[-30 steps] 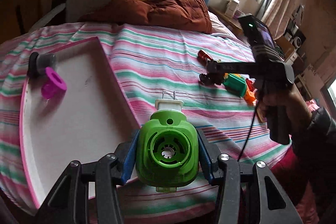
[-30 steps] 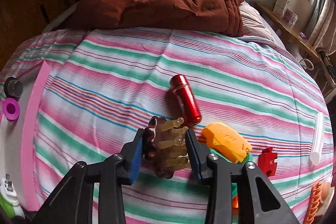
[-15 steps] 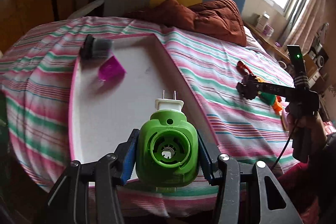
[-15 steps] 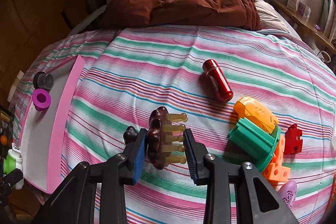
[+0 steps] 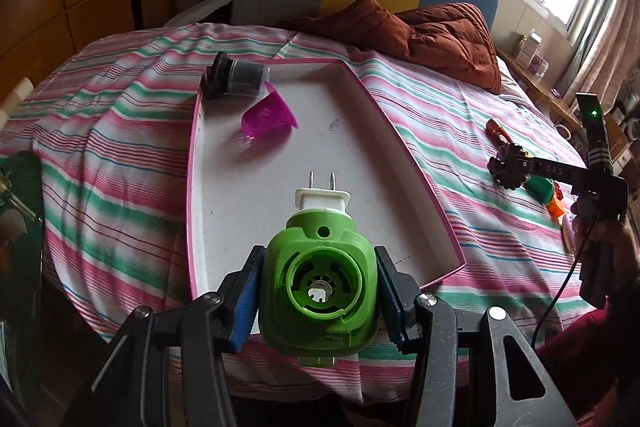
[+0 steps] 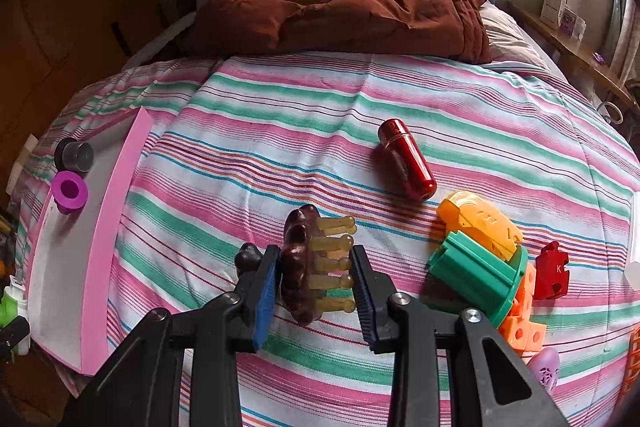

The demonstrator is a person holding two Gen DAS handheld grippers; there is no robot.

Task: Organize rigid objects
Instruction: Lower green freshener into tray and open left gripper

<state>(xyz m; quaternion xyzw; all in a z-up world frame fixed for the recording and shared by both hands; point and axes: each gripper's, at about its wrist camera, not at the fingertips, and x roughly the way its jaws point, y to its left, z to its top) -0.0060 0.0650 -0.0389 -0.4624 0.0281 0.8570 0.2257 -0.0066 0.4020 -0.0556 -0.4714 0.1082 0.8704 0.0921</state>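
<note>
Green plug-in device (image 5: 318, 291) held above white pink-rimmed tray (image 5: 408, 163); brown brush (image 6: 308, 267) gripped.

1. We see a bed (image 6: 304, 115) covered with a pink, green and white striped sheet.
2. A shallow pink-rimmed tray (image 5: 408, 163) lies near its left edge.
3. A brown quilt (image 6: 384, 11) is bunched at its head.
4. Toward its right edge lie a red cylinder (image 6: 406, 159), an orange and green toy pile (image 6: 480, 247) and a red puzzle piece (image 6: 554, 269).
</note>
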